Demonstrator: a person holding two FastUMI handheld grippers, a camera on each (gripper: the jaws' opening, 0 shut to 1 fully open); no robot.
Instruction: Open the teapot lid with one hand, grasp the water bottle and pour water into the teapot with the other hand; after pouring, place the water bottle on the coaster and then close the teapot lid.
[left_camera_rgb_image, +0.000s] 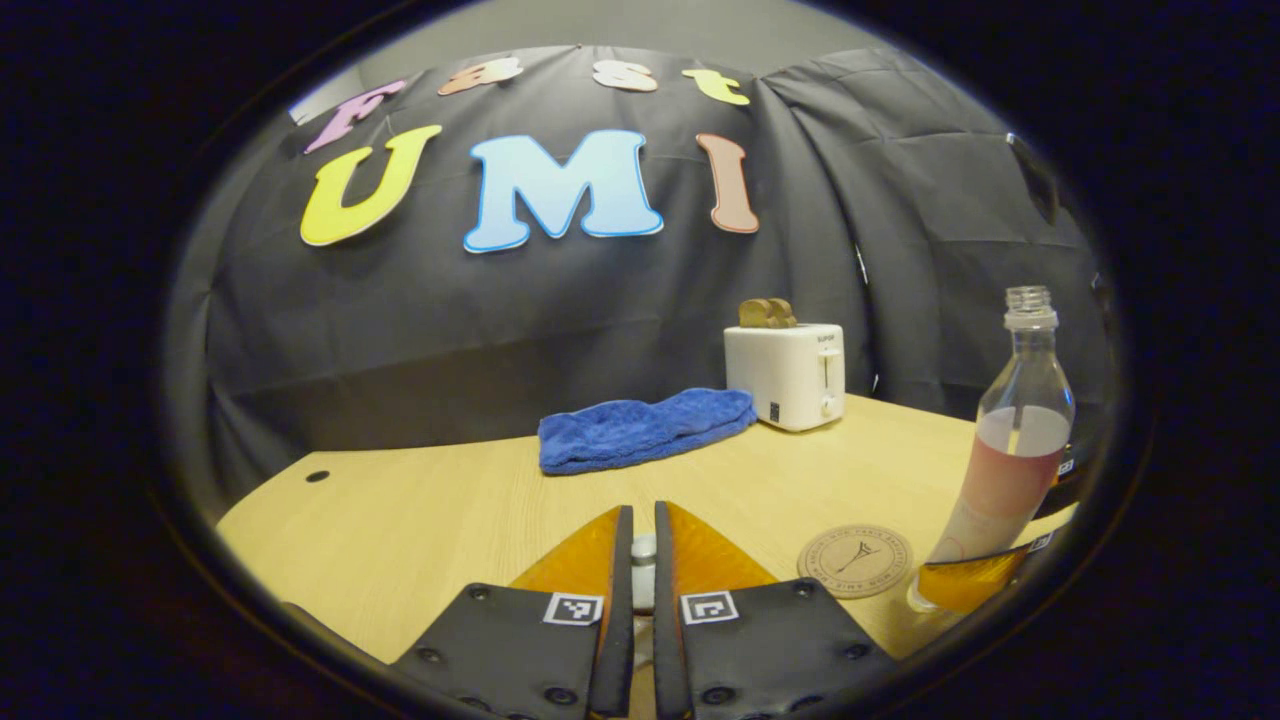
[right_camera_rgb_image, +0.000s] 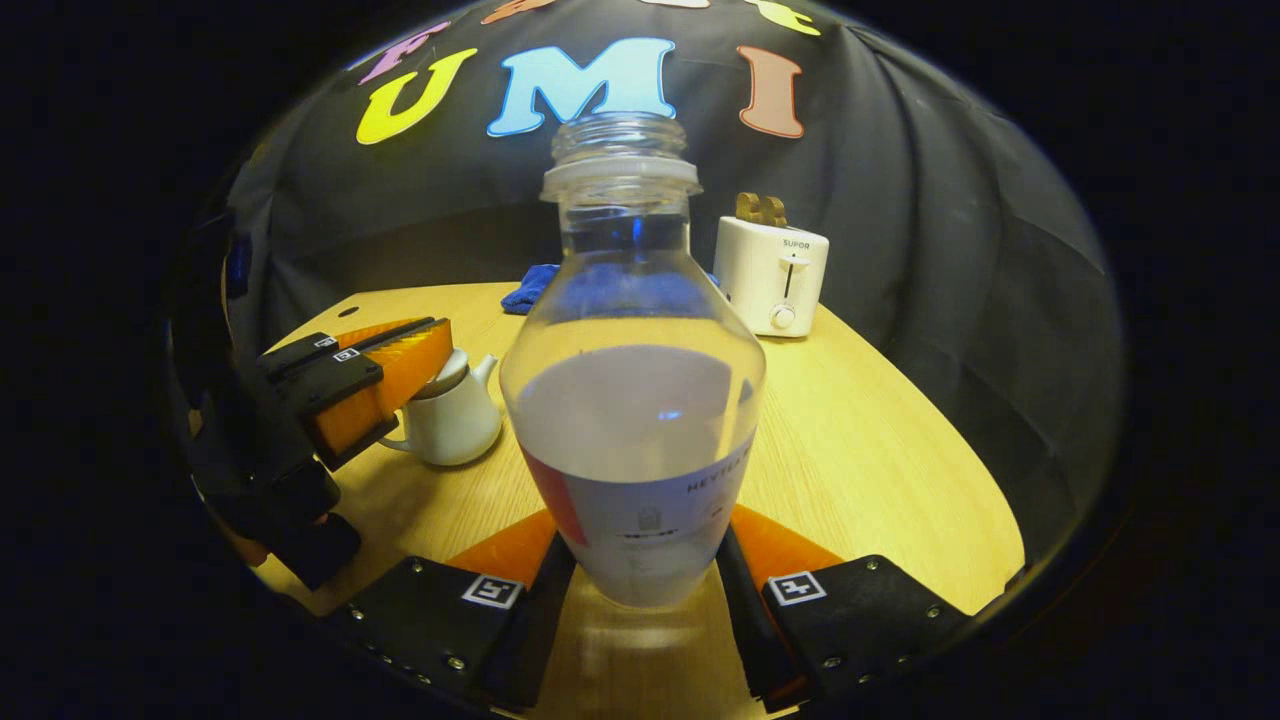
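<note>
While the right gripper (right_camera_rgb_image: 640, 560) hugs the water bottle (right_camera_rgb_image: 632, 400) low down w/ both fingers pressed on its sides, the bottle stands straight up w/ no cap on. It is about half full. In the right gripper view its bottom seems to sit on the wood table (right_camera_rgb_image: 880, 440), but I can't tell for sure.

In the left gripper view the left gripper (left_camera_rgb_image: 643, 545) has its jaws nearly closed, w/ just a thin gap. A small pale knob shows in that gap, the knob of the teapot lid (left_camera_rgb_image: 643, 548). Looks like both fingers pinch it, tho the view is tight. In the right gripper view that same gripper (right_camera_rgb_image: 425, 365) sits right on top of the white teapot (right_camera_rgb_image: 455, 420), over the lid, and the lid looks still on the pot. The spout pts toward the back wall and the handle is on the near left side.

A round brown coaster (left_camera_rgb_image: 855, 561) lies flat on the table (left_camera_rgb_image: 400, 520), just beside the bottle (left_camera_rgb_image: 1010, 450) on its left, w/ nothing on it. The other gripper's finger shows at the bottle's base there.

Farther back sits a white toaster (left_camera_rgb_image: 787, 375) w/ 2 brown toast slices (left_camera_rgb_image: 767, 313) sticking up. A blue towel (left_camera_rgb_image: 645, 428) lies bunched up just left of the toaster.
</note>
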